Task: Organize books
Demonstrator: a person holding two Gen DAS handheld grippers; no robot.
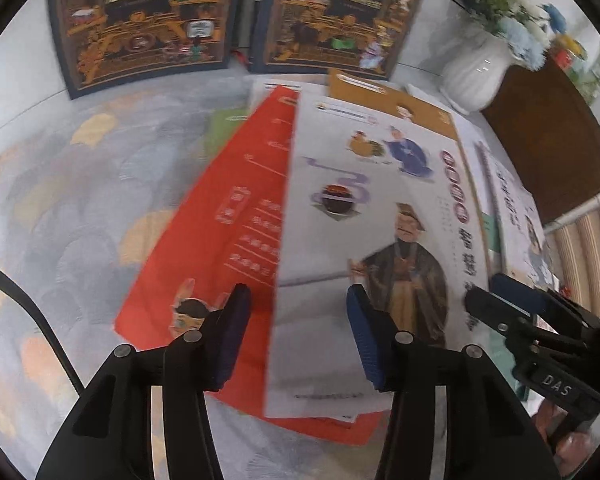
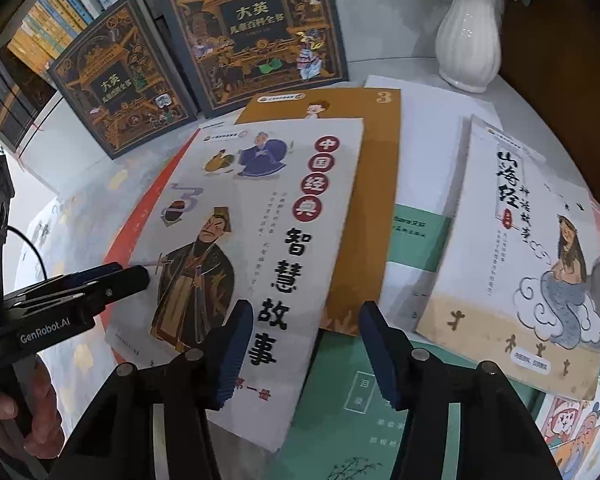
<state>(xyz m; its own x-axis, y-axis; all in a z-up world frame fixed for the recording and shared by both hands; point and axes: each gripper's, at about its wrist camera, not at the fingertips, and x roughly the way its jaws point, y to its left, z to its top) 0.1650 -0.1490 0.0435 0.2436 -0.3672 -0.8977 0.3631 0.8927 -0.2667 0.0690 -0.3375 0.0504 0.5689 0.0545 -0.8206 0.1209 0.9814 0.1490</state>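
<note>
Right wrist view: my right claw (image 2: 306, 344) hangs half-open over the white story book's (image 2: 240, 240) lower right edge, gripping nothing; my left claw (image 1: 296, 332) straddles its left edge, likewise empty.

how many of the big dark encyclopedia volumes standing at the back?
2: left volume and right volume, upright side by side behind the loose books, left of the white vase. More could be hidden out of frame.
</note>
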